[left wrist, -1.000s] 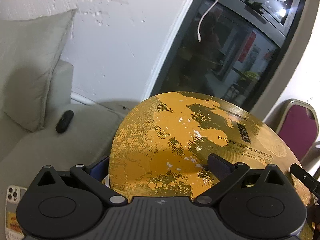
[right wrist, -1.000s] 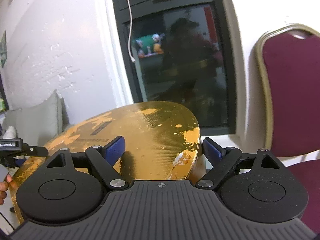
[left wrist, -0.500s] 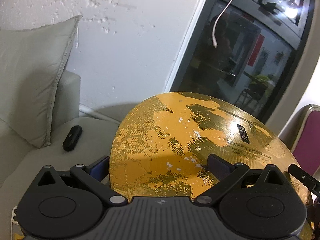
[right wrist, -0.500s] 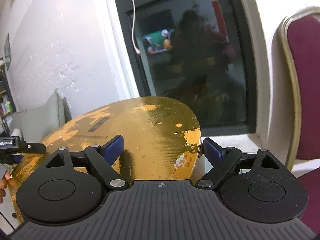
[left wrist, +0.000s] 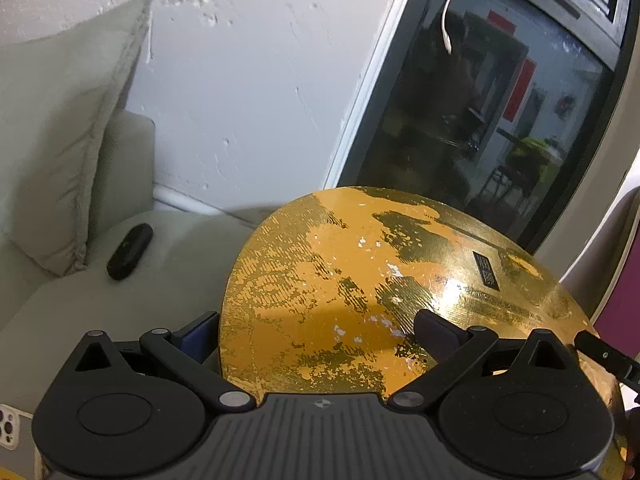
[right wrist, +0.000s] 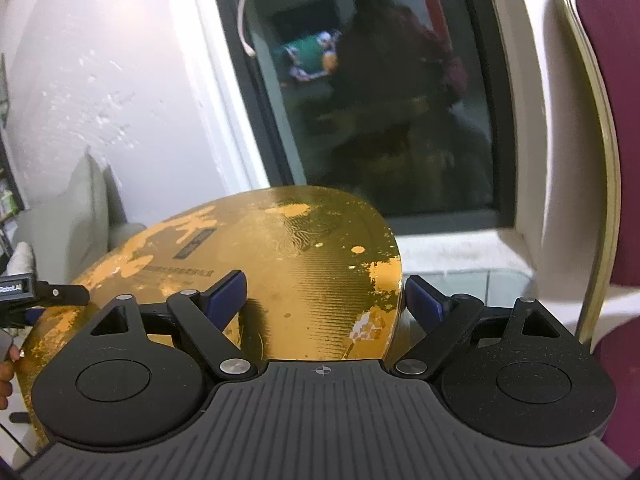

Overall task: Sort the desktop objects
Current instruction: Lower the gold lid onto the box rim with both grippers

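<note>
A big round gold box with worn orange patches and a small black label fills the middle of both wrist views. My left gripper is shut on its left rim, one blue pad outside the edge and the other lying on the lid. At the opposite rim my right gripper clamps it the same way, one pad on the lid, one past the right edge. The box hangs between the two, clear of any surface. A person's fingers show at the left edge of the right wrist view.
A pale sofa with a cushion sits on the left; a small black oval object lies on it and a phone is at the lower left. Ahead are a white wall, a dark window and a maroon chair.
Both grippers have come down with the box still fixed between them. The window, cushion and chair have slid upward in the views, and the black object on the sofa looks nearer.
</note>
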Motion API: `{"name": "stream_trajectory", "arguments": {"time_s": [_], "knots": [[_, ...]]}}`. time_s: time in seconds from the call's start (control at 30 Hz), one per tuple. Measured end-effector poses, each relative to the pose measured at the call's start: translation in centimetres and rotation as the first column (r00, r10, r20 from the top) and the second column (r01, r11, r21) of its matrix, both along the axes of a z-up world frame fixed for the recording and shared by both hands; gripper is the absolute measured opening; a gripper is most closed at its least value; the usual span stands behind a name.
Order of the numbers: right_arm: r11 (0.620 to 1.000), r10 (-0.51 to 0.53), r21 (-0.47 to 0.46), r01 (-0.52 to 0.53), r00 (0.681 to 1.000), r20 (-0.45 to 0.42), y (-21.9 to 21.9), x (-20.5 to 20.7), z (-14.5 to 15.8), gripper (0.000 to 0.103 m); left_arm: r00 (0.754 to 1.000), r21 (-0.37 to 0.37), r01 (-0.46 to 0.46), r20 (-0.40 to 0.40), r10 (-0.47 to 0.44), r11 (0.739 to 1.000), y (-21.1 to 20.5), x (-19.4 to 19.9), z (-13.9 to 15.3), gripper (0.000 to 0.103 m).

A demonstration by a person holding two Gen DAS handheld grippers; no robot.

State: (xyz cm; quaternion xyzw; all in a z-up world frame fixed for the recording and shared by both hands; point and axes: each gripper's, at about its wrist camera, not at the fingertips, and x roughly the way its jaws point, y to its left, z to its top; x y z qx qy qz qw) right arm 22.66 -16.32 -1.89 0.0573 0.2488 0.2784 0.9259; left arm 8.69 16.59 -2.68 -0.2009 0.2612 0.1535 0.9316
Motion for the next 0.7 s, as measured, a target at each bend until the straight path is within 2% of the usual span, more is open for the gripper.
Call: {"name": "stream_trajectory", "arguments": {"time_s": [0.37, 0.7], "knots": [[1.000, -0.002, -0.013, 0.001, 0.996, -0.087, -1.3, 1.9, -4.4, 0.089, 0.997, -0.002, 0.001, -0.077, -0.001, 1.000, -0.5, 1.8, -3.5, 0.100], [1.000, 0.015, 0.001, -0.015, 0.991, -0.130, -0.7, 2.9, -6.5, 0.089, 0.994, 0.011, -0.013, -0.110, 0.014, 1.000, -0.2, 2.4, -4.6, 0.100]]}}
